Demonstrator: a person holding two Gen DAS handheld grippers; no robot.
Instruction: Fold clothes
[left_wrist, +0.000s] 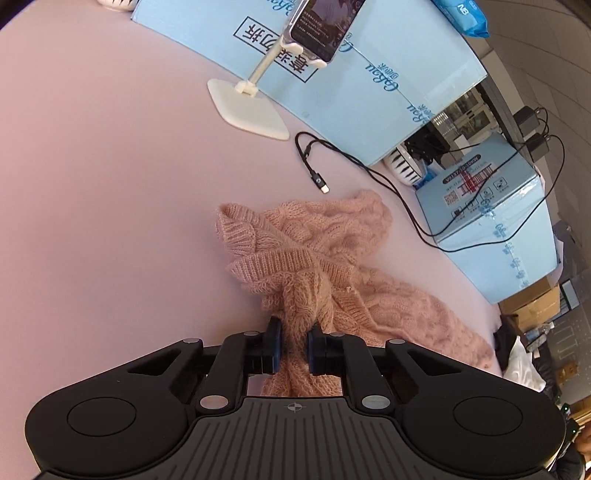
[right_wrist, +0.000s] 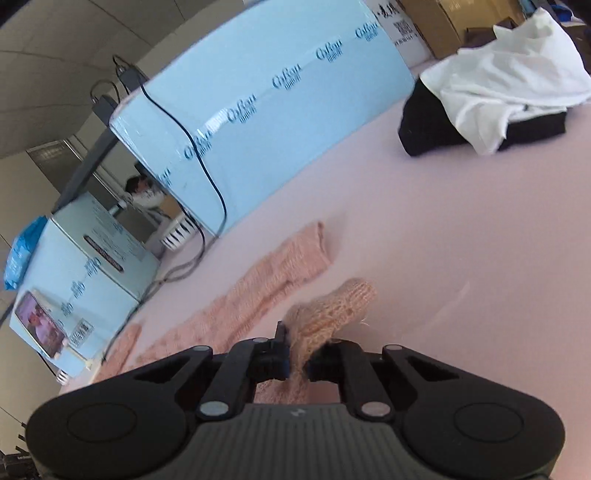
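A: Sweater (left_wrist: 325, 254) — pink knit, bunched on the pink table (left_wrist: 110, 221) near the charging cable (left_wrist: 314, 162). Left gripper (left_wrist: 294, 343) is clenched on a thick fold.

B: Right gripper (right_wrist: 295, 354) pinches another edge; 1 sleeve trails flat. Step looks like gripping to spread. Next likely: lift both, pull apart, lay flat.

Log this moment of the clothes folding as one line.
task: fold clothes | left tool: shut on pink sweater | right tool: shut on pink sweater | sweater: bunched on pink surface | fold: not yet done
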